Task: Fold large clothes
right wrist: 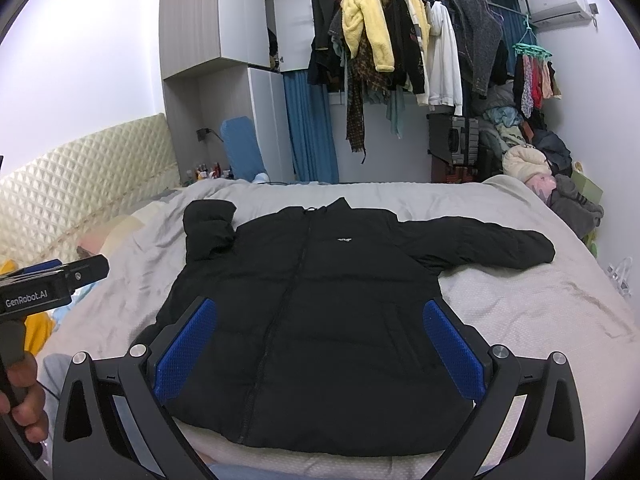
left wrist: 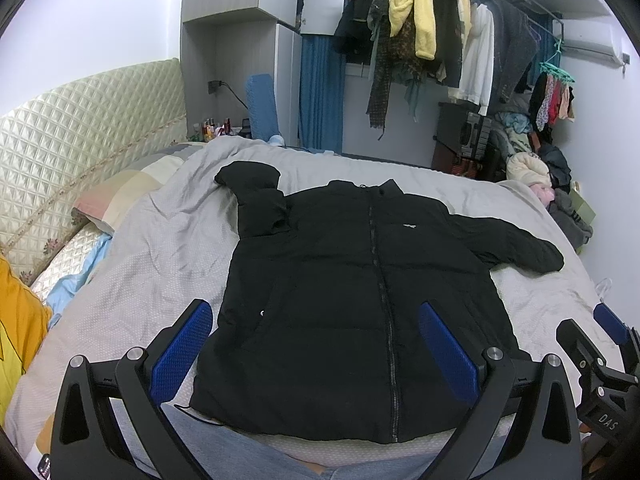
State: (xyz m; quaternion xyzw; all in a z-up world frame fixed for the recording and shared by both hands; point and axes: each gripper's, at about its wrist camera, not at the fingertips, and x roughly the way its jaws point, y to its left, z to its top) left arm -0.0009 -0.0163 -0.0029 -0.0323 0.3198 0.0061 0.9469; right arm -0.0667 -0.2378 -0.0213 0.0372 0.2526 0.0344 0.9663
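Note:
A black puffer jacket lies front up and zipped on the grey bed cover. Its left sleeve is bent up toward the headboard; its right sleeve lies stretched out to the right. The jacket also shows in the right wrist view. My left gripper is open and empty, held above the jacket's hem. My right gripper is open and empty, also above the hem. The right gripper shows at the right edge of the left wrist view, and the left gripper's body at the left edge of the right wrist view.
A quilted headboard and pillows are at the left. A rail of hanging clothes and a pile of clothes stand beyond the bed's far right. A yellow cloth lies at the left edge.

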